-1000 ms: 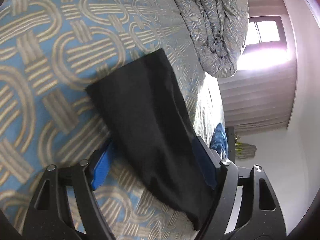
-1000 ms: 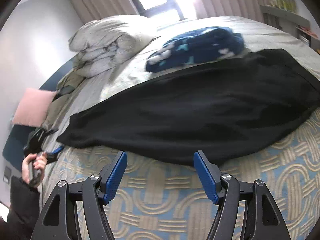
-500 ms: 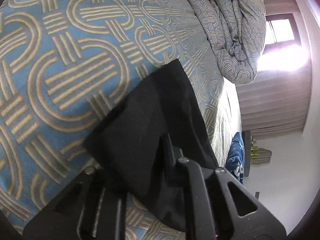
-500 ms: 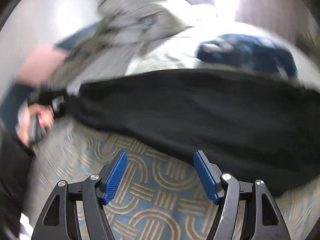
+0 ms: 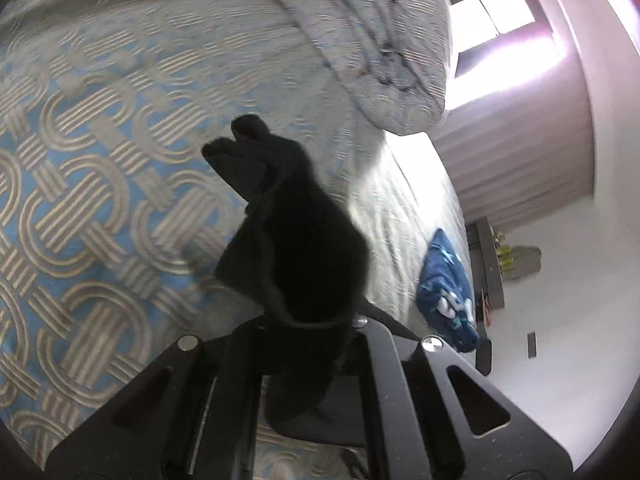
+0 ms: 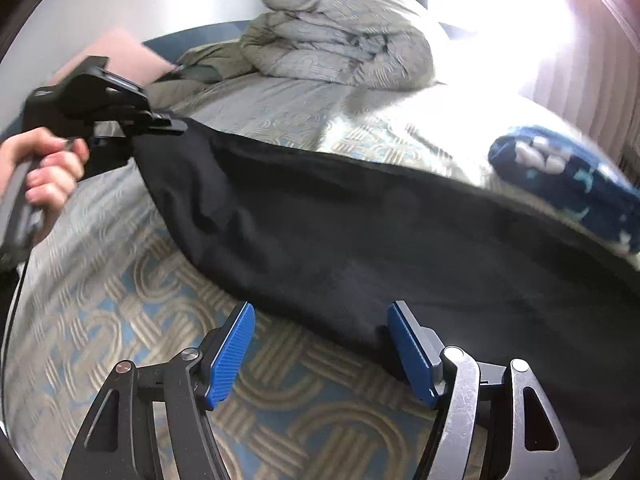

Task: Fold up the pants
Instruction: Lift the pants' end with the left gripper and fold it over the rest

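My bed's blue bedspread [image 6: 132, 328] carries looping tan bands; a bundled grey duvet [image 6: 340, 36] sits at its far end beside a pink pillow [image 6: 120, 52]; a blue patterned garment [image 6: 568, 176] lies near the curtains [image 5: 532, 160], under a bright window [image 5: 496, 4]

Black pants [image 6: 360, 232], plain dark fabric, stretched lengthwise across the patterned bed. One end bunched and lifted off the cover, pinched in the left gripper [image 6: 160, 124]; from the left wrist view, that end [image 5: 296, 240] rising in crumpled folds above the closed fingers. Rest lying flat and wide toward the right, near edge just between the right gripper's open pads.
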{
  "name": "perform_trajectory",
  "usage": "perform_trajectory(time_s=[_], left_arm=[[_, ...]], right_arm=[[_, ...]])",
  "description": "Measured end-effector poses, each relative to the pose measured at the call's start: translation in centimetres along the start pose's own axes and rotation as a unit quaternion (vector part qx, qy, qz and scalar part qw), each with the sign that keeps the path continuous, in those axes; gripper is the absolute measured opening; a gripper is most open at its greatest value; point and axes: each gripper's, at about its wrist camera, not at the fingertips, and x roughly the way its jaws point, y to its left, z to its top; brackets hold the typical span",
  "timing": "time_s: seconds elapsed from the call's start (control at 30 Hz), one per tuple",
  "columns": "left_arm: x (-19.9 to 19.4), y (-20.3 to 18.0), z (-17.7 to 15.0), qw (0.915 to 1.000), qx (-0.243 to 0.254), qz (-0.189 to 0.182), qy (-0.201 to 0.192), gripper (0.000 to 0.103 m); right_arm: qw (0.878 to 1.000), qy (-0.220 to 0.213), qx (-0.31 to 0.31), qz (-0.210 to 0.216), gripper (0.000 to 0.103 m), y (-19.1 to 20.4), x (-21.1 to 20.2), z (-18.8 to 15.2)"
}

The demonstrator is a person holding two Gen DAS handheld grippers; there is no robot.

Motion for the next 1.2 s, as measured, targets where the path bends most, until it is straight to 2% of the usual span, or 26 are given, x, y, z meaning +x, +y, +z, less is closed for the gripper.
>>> perform_trajectory(time_s=[0.3,0.5,0.63,0.77,0.9,1.0,1.1,1.2], left_arm=[[-1.1,-8.2,1.1,0.9982,0.047,-0.036,0.007,0.007],[-0.2,-12.4,0.1,0.9955,0.085,-0.036,0.018,0.007],[0.6,-14.8,-1.1,0.9931,0.110,-0.030,0.028,0.007],[1.7,-17.1,-2.4,0.9906,0.125,-0.029,0.047,0.007],[2.6,-19.2,-4.0,0.9870,0.143,-0.028,0.067,0.007],[4.0,-20.6,-5.5,0.9819,0.160,-0.021,0.099,0.007],[5.7,-22.1,-7.8,0.9717,0.195,-0.007,0.134,0.007],[7.3,-23.0,-10.3,0.9628,0.216,-0.009,0.162,0.007]], right_arm=[[1.000,-0.007,-0.012,0.021,0.070,0.2,0.3,-0.1],[0.999,-0.025,-0.028,0.027,0.071,1.0,-0.3,-0.2],[0.997,-0.044,0.005,0.061,0.072,0.4,-1.4,-0.4],[0.997,-0.058,0.011,0.058,0.076,0.9,-1.8,-0.2],[0.994,-0.059,0.053,0.078,0.078,1.1,-1.0,0.1],[0.981,-0.057,0.142,0.117,0.078,-0.1,-0.1,0.2],[0.952,-0.056,0.248,0.168,0.078,-1.9,-0.2,-1.2],[0.927,-0.064,0.334,0.157,0.078,-4.5,-2.4,-3.8]])
